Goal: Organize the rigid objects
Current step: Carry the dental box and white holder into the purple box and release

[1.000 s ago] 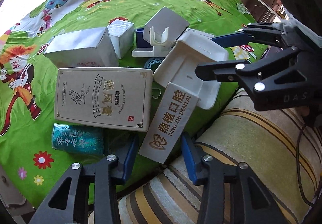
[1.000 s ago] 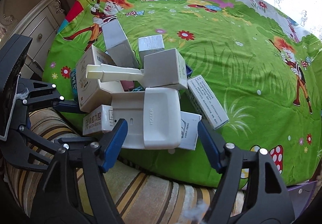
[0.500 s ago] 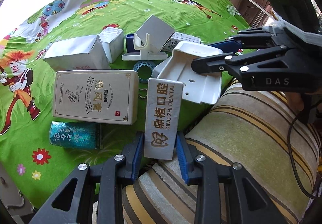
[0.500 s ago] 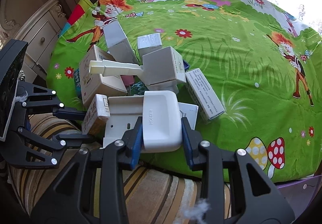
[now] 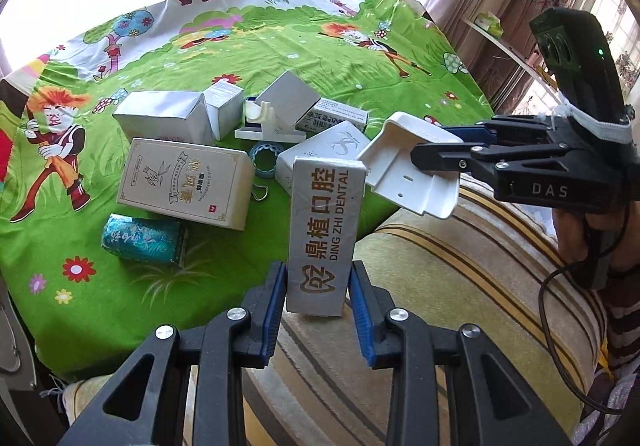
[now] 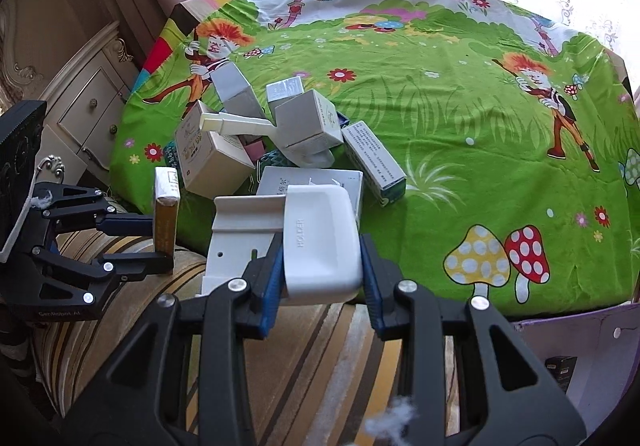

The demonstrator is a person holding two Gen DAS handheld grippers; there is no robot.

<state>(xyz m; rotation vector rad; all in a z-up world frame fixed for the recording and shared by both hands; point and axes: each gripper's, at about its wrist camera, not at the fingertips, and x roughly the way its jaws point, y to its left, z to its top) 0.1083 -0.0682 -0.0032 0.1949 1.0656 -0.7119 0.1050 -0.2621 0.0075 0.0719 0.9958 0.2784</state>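
Both boxes lifted clear, dental box, holder

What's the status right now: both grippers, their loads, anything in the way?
Left gripper shut on dental box. Right gripper shut on white holder. Both loads off the table's near edge, over striped cushion. Nothing blocking; box pile sits beyond.

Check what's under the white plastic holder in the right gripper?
Under the white plastic holder, clamped in the right gripper, only the striped cushion shows. The holder hangs off the tablecloth, touching nothing. Its own underside is hidden.
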